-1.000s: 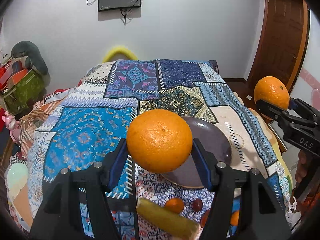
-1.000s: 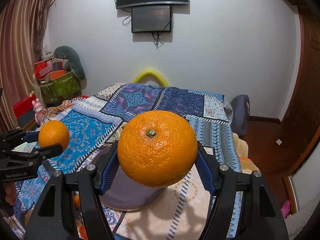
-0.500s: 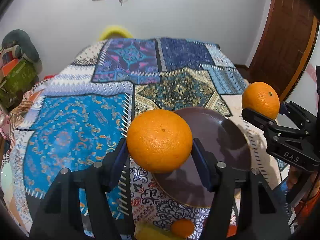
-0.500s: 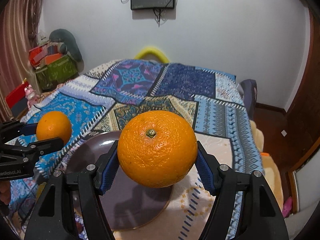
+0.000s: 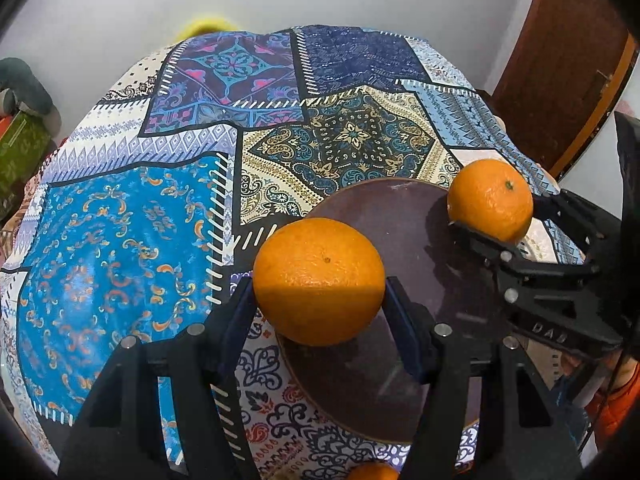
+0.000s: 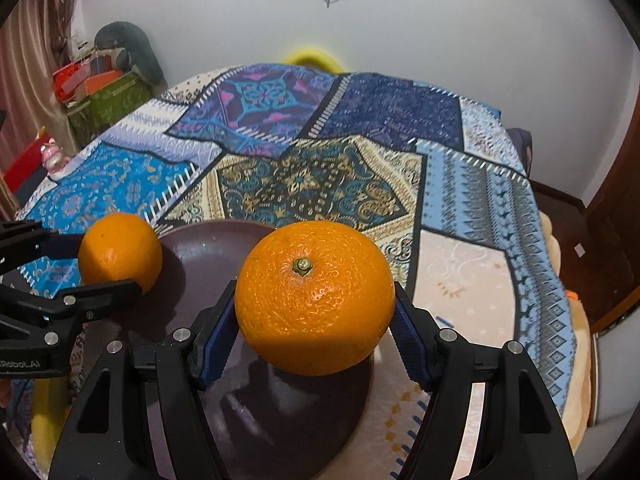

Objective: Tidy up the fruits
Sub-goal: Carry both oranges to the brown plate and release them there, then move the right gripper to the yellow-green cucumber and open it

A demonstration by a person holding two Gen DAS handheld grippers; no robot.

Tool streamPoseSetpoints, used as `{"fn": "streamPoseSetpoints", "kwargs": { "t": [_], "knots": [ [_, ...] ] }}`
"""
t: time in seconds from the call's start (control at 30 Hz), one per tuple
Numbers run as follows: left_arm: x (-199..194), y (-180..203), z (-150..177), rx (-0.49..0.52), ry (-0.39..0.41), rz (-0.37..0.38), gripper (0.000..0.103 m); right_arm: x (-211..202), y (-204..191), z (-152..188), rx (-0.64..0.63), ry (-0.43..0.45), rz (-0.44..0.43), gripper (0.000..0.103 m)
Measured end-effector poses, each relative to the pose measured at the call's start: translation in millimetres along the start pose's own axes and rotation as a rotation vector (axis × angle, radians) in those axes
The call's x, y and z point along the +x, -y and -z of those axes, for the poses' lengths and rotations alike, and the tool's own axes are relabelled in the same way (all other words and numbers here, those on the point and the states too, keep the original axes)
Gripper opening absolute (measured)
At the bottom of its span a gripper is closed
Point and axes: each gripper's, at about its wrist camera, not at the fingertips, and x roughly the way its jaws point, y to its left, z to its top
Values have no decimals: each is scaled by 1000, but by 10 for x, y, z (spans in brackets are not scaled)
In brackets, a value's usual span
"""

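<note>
My left gripper [image 5: 320, 304] is shut on an orange [image 5: 319, 280] and holds it over the left rim of a dark brown plate [image 5: 400, 216] on the patterned bedspread. My right gripper [image 6: 314, 320] is shut on a second orange [image 6: 315, 296] above the same plate [image 6: 208, 248], toward its right side. Each gripper shows in the other view: the right one with its orange [image 5: 490, 205] at the plate's right edge, the left one with its orange [image 6: 120, 256] at the plate's left edge. Both oranges hang above the plate, not resting on it.
A small orange fruit [image 5: 372, 472] lies on the bedspread [image 5: 132, 240] near the front edge, and something yellow [image 6: 40, 428] lies at lower left. A green box with clutter [image 6: 108, 96] stands left of the bed. A wooden door [image 5: 560, 72] is at the right.
Both grippers have come down and forward with their oranges, from high above the bed to just over the plate. The plate looks larger and closer. Both grips stay shut.
</note>
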Motion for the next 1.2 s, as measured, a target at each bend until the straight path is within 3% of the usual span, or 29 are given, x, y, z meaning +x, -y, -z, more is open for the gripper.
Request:
{"fn": "streamPoseSetpoints", "kwargs": {
  "t": [0.17,0.37,0.5,0.6,0.67,0.93,1.2],
  "knots": [
    [53,-23,-20,-25,-12,7,64,75,-34,34,-23,-28,-13,67],
    [72,52,-20,17,-7,-28,64,137,-92,75,-53,-43,8,67],
    [44,67,-14,14,1,-5,69,123,-90,64,-54,-36,-4,68],
    [-38,60,-20,8,34,-29,71,43,-93,31,-53,-6,1,79],
    [-92,28,-20,-7,40,-29,71,-16,-95,19,-59,13,14,80],
    [-496,-58,130,-30,85,-56,71,-322,-86,85,-60,34,30,80],
    [-1065,-27,457,-19,138,-70,74,-943,-165,229,-66,85,28,80]
  ]
}}
